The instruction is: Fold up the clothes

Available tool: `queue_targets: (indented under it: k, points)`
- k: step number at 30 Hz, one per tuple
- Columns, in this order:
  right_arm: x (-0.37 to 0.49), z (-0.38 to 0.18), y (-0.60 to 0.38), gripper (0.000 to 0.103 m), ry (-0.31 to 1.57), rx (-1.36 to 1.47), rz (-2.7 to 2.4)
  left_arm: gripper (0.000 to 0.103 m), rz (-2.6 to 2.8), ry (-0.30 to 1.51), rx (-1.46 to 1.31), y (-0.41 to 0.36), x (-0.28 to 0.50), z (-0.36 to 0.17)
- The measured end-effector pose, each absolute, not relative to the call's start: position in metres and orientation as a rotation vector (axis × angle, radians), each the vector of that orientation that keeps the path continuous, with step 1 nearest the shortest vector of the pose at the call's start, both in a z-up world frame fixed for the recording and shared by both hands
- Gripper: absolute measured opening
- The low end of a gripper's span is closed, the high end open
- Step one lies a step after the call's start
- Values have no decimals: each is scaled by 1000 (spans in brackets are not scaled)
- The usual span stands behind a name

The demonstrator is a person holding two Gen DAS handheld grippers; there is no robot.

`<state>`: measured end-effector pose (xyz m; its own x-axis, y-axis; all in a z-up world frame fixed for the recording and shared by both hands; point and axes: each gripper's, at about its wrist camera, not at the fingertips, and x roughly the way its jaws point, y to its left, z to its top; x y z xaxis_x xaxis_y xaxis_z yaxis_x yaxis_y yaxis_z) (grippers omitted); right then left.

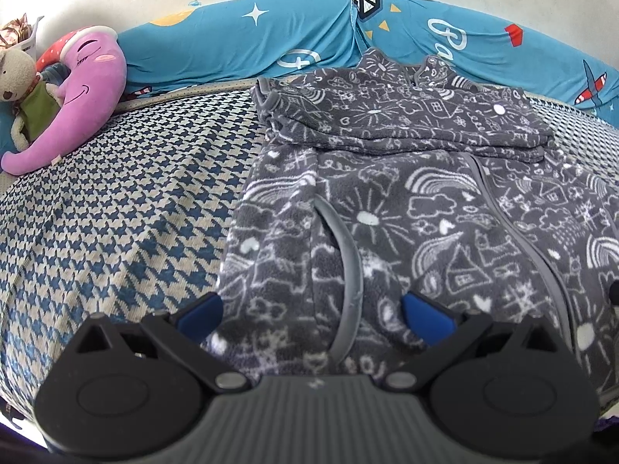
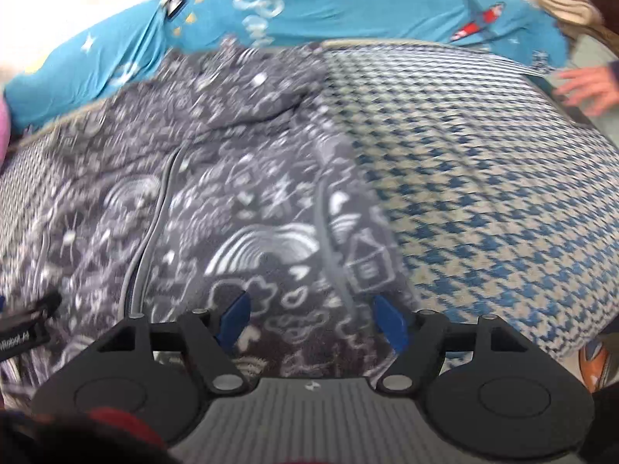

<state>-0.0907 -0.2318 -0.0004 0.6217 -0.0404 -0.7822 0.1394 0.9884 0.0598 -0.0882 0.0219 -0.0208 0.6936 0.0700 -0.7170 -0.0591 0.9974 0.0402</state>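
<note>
We see a grey fleece garment (image 1: 387, 201) with white doodles lying on a blue-and-cream houndstooth bed cover (image 1: 127, 193), its top part folded down over itself. Our left gripper (image 1: 311, 311) and right gripper (image 2: 309, 319) both hover over its near edge, jaws spread wide, gripping nothing. A purple plush toy (image 1: 85, 89) rests by the blue pillow (image 1: 216, 46).
</note>
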Motion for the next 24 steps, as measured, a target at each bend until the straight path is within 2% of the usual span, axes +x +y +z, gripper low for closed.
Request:
queue_targets:
  k: [6,13,17,20,22,24]
  points:
    - [-96,9,-258,72,856,214,-154,103,112,761,-49,35,-91,-9]
    - [-92,-9,-275,72,939,316,-107,103,148,820,-42,40,-92,-21]
    - [-95,-13,-269,69,935,282,-96,103,154,832,-50,38,-91,-25]
    - [-98,-14,-264,53,918,251,-80,103,161,835,-52,36,-90,-26]
    - [-98,-13,-263,38,911,259,-64,103,161,833,-48,36,-91,-25]
    - [-98,-13,-262,30,905,265,-58,103,160,832,-47,36,-92,-25]
